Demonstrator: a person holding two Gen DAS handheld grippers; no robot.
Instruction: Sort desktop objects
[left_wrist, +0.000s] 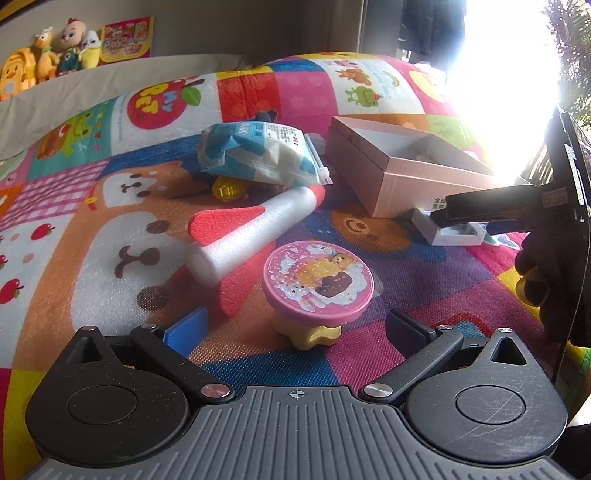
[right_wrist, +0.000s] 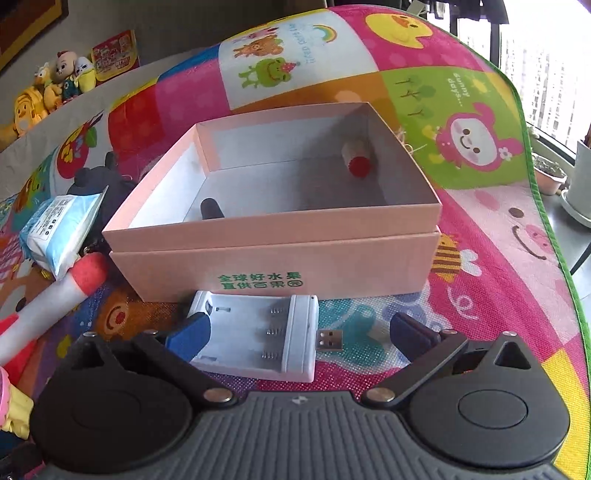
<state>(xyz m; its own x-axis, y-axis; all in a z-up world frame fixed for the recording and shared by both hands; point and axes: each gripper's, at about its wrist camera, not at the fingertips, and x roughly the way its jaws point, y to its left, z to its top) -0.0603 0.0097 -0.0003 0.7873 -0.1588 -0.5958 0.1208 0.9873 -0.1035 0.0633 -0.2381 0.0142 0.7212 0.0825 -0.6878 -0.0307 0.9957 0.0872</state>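
1. Blue-padded fingers of the right gripper (right_wrist: 301, 328) stand wide apart around a white charger (right_wrist: 258, 339); the left pad (right_wrist: 190, 330) overlaps its near-left corner, the right finger is clear of it.
2. Charger lies on the mat (right_wrist: 480, 258), just before the pink box (right_wrist: 273, 254), its USB plug pointing right.
3. Box holds a red-tipped cylinder (right_wrist: 358, 158) and a dark item (right_wrist: 211, 208).
4. Left gripper (left_wrist: 295, 328) is spread wide, grasping nothing; a pink-lidded toy (left_wrist: 317, 284) stands between its fingers, contact unclear.
5. Foam rocket (left_wrist: 251, 236) and a blue-white pack (left_wrist: 258, 155) lie beyond.
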